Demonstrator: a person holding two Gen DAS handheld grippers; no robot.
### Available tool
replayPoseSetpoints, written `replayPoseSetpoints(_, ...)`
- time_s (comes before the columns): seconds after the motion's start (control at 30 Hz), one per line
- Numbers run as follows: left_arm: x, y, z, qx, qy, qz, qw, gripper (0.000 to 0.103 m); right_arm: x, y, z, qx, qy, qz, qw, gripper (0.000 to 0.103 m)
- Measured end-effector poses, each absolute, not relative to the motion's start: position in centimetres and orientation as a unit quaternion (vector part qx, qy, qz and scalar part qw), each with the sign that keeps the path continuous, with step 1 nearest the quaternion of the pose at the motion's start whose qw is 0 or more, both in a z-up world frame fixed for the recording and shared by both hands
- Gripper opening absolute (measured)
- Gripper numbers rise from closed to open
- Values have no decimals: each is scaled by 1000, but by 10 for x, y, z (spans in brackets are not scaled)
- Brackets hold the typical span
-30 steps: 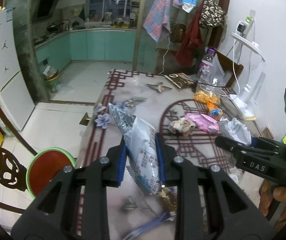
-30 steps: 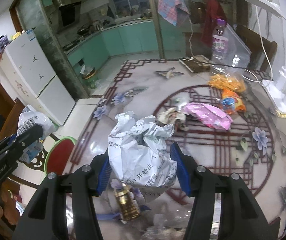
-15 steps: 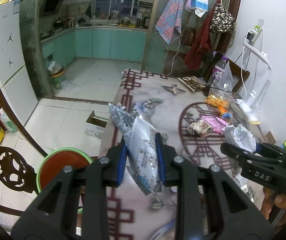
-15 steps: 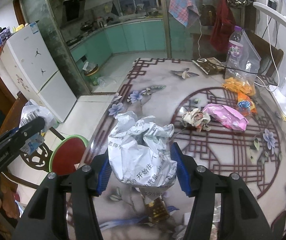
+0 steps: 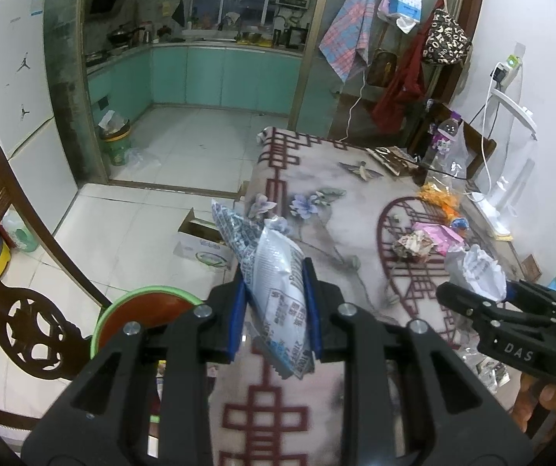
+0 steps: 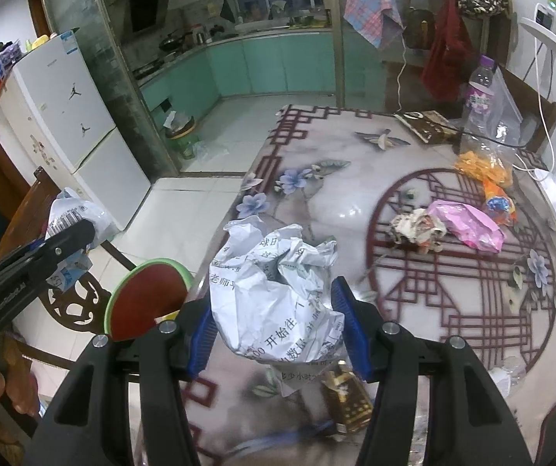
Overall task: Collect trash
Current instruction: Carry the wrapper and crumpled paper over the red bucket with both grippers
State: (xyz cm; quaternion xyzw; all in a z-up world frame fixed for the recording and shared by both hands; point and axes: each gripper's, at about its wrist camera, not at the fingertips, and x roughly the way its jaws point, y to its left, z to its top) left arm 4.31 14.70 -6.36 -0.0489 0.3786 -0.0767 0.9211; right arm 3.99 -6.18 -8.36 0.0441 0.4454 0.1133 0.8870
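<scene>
Hanging in the left gripper (image 5: 274,312), the pinched snack wrapper (image 5: 274,279) runs lengthwise toward 11 o'clock; the bin (image 5: 142,316) sits at 8 o'clock, nearer this hand. The right gripper (image 6: 274,326) clamps crumpled paper (image 6: 278,295) above the table (image 6: 355,194).

Two wrist views, shared table (image 5: 317,202)

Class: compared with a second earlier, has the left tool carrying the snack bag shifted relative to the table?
Yes. The left tool with the snack bag has moved leftward off the table edge, toward the green-rimmed bin.

Two tongs (image 5: 274,310), one bin (image 5: 142,310), one table (image 5: 336,202)
</scene>
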Motion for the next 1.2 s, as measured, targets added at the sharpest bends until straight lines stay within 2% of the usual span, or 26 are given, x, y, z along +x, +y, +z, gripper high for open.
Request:
replayPoseSetpoints(0.6,42,213,-67,-50,381,-60,921,26,43,8,-86,34,449,133,883,54)
replayPoseSetpoints(1.2,62,278,-93,-73,408,-22,910,26,58,89,-101,-1,474,187,861,55)
